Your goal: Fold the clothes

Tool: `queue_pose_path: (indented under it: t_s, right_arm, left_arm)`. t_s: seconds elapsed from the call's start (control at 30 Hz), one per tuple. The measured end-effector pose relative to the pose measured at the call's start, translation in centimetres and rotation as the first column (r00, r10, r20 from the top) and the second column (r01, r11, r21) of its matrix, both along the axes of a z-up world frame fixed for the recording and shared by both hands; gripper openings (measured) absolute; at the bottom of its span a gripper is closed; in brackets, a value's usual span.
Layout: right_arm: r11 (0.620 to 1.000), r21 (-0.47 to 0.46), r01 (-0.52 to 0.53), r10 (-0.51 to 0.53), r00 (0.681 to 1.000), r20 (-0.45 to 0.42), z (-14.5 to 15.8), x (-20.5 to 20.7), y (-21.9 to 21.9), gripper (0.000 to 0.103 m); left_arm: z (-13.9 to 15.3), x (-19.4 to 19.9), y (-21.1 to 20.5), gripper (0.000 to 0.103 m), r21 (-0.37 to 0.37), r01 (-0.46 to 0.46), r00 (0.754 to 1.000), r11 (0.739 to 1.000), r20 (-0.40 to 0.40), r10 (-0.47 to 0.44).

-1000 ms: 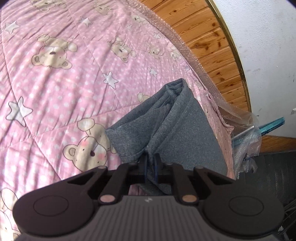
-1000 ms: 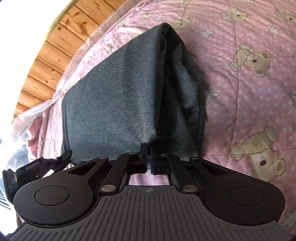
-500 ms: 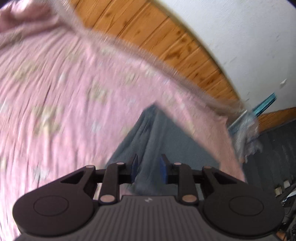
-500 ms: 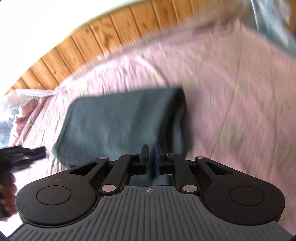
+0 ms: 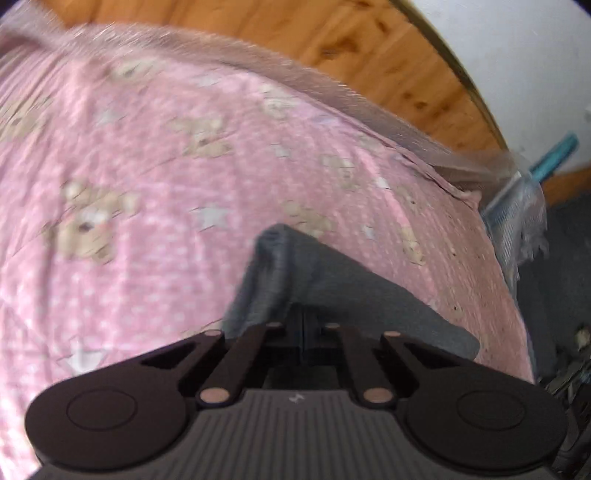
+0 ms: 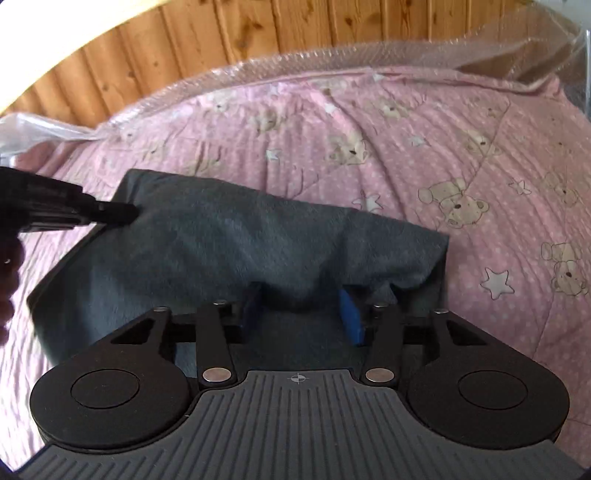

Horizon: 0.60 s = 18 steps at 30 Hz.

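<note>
Releasing the folded grey cloth (image 6: 236, 251) cleanly was the step in hand, as we judged it. The cloth lay on the pink quilt (image 6: 424, 122) of the bed, nearer to the left side of the bed than to the middle, with one long edge toward the wooden wall (image 6: 229, 29).

Our right gripper (image 6: 301, 312) had just been opening; its fingers stood apart with a low fold of the cloth between them, and the pads did not press on it.

The left gripper (image 5: 303, 332) had its fingers together. Whether a bit of the cloth was pinched there, we could not tell.

To do it well, we thought, both grippers should leave straight upward, so that no corner is dragged and the layers stay flat.
</note>
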State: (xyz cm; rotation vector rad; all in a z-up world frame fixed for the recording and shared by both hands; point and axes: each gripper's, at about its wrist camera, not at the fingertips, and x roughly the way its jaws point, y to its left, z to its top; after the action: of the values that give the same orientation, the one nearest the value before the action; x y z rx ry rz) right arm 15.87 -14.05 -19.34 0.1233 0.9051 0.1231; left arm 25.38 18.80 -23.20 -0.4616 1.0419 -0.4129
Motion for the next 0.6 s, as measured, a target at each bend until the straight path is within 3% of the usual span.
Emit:
queue_pose_path:
  t_s: [0.03, 0.1, 0.13, 0.23, 0.27, 0.33, 0.4, 0.5, 0.57, 0.6]
  right_arm:
    - [1.000, 0.022, 0.013, -0.013, 1.000, -0.013, 0.0, -0.4, -0.6, 0.053]
    - [0.999, 0.047, 0.013, -0.014, 1.000, 0.023, 1.4, -2.1, -1.0, 0.053]
    - [0.998, 0.056, 0.008, -0.010, 0.999, 0.051, 2.3, -3.2, -1.0, 0.046]
    - [0.996, 0.069, -0.052, 0.045, 0.994, 0.098, 3.7, -6.8, 0.0, 0.046]
    - [0.995, 0.054, -0.088, 0.084, 0.994, 0.074, 2.9, -7.8, 0.8, 0.046]
    - [0.993, 0.003, -0.121, 0.121, 0.991, 0.049, 0.6, -9.7, 1.9, 0.047]
    - [0.990, -0.040, -0.133, 0.135, 0.990, 0.040, -1.1, -11.1, 2.5, 0.048]
    - [0.993, -0.005, -0.121, 0.121, 0.993, -0.017, -0.4, -10.6, 2.0, 0.053]
    - [0.994, 0.050, -0.094, 0.096, 0.994, -0.058, 0.4, -10.0, 0.9, 0.055]
    - [0.995, 0.079, -0.056, 0.060, 0.997, -0.049, 1.1, -10.1, -0.1, 0.055]
  left_arm:
    - [0.7, -0.5, 0.5, 0.007, 0.022, -0.012, 1.000, 1.000, 0.003, 0.012]
    - [2.7, -2.2, 1.9, 0.016, -0.042, 0.017, 0.999, 0.999, 0.042, -0.015]
    - [3.7, -3.1, 2.5, 0.016, -0.074, 0.033, 0.998, 0.997, 0.062, -0.028]
    - [3.7, -6.7, 2.7, 0.019, -0.129, 0.158, 0.987, 0.979, 0.040, -0.154]
    - [2.5, -7.8, 2.6, 0.019, -0.086, 0.181, 0.983, 0.980, 0.004, -0.182]
    - [-0.6, -9.2, 3.2, 0.004, -0.013, 0.181, 0.981, 0.983, -0.069, -0.182]
    - [-1.8, -9.8, 5.4, 0.004, -0.094, 0.101, 0.992, 0.990, -0.071, -0.108]
    - [-0.5, -9.8, 6.1, 0.006, -0.086, 0.058, 0.996, 0.995, -0.057, -0.063]
    - [0.8, -9.8, 6.3, 0.023, -0.098, 0.063, 0.998, 0.993, -0.021, -0.066]
    - [1.5, -9.7, 6.4, 0.042, -0.103, 0.067, 0.998, 0.992, -0.004, -0.067]
